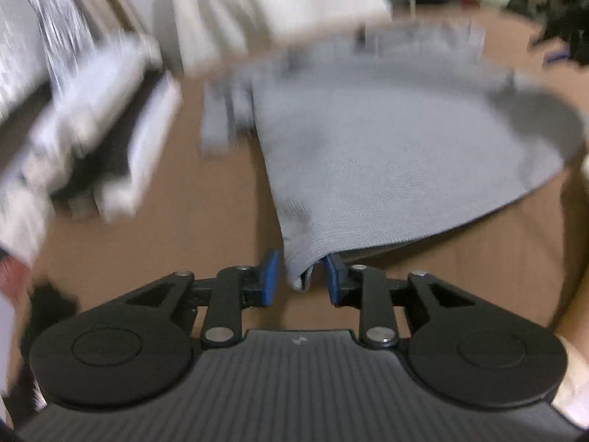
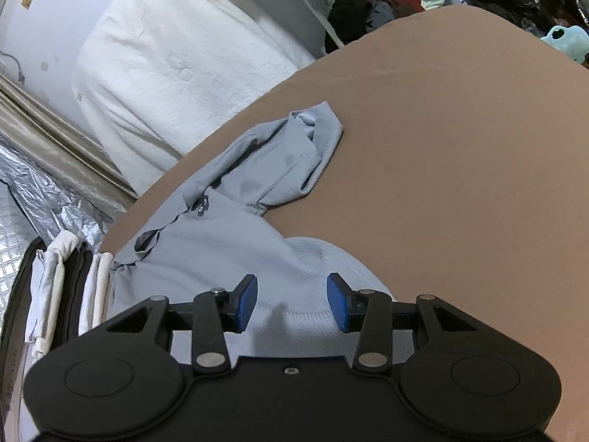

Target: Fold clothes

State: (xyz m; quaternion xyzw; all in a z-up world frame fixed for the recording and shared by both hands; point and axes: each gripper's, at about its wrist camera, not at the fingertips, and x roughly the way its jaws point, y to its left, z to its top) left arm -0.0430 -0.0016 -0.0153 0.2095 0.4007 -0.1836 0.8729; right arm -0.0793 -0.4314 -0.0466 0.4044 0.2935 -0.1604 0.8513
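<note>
A grey polo shirt lies spread on the brown table. In the blurred left wrist view one corner of it rises off the table and hangs between the blue pads of my left gripper. A thin gap shows on each side of the cloth, so the pads do not press on it. In the right wrist view the shirt shows its buttoned collar and a bunched sleeve. My right gripper stands open just above the shirt's body with nothing between its fingers.
A white padded bundle lies past the table's far edge. Folded white clothes stand in a dark case at the left, beside silver foil. A pile of mixed clothes sits at the back. Bare table stretches to the right.
</note>
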